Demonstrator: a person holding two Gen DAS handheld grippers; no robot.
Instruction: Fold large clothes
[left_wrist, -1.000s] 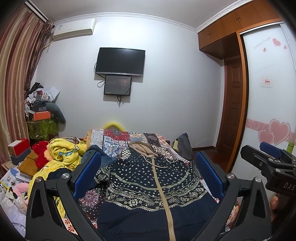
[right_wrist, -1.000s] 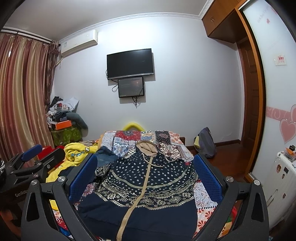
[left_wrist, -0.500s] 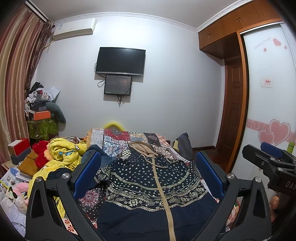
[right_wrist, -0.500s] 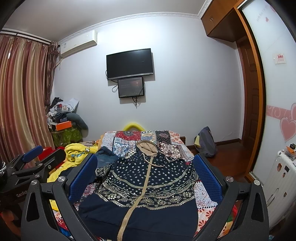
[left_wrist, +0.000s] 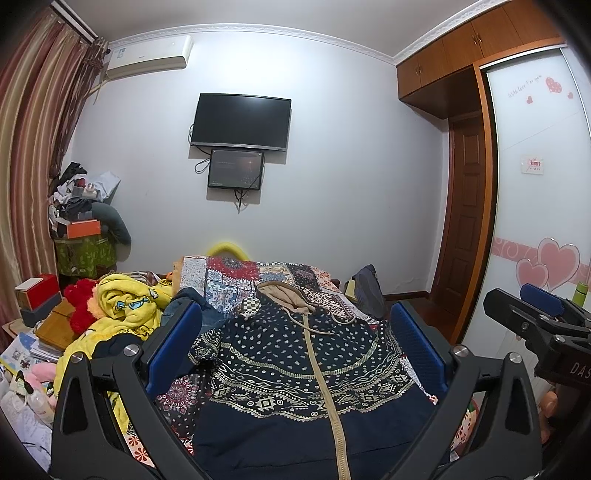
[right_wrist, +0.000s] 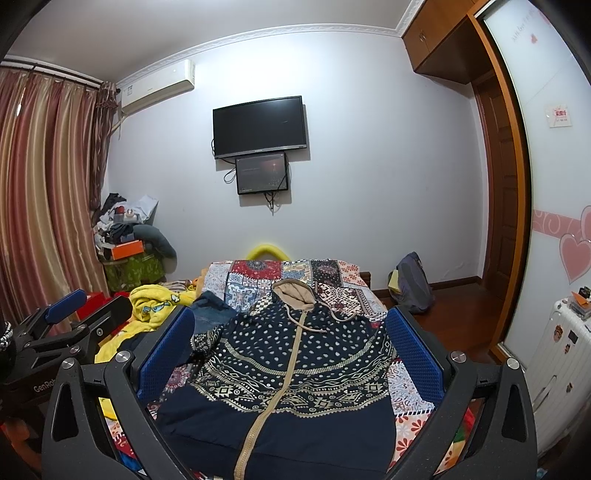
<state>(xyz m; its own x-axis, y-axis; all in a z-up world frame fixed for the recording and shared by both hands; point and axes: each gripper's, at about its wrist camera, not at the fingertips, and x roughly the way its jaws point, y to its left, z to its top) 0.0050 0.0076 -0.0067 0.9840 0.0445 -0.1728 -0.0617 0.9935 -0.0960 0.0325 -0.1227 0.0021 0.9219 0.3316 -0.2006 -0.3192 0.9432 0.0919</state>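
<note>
home bedroom | bed (left_wrist: 236, 275) | wall TV (left_wrist: 242, 122) | wardrobe (left_wrist: 535, 166) | curtains (right_wrist: 48, 192)

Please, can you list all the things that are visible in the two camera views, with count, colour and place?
hooded jacket: 1, navy with beige pattern and zip, laid flat on the bed, hood away from the cameras
bed cover: 1, patchwork of many colours, under the jacket
yellow blanket: 1, yellow, heaped left of the bed
television: 1, black, on the far wall
small screen: 1, dark, under the television
air conditioner: 1, white, high on the wall, left
curtain: 1, red and gold stripes, left
backpack: 1, dark grey, floor right of the bed
left tool: 1, black with blue pads, open, above the jacket
right tool: 1, same colours, open, above the jacket
</note>
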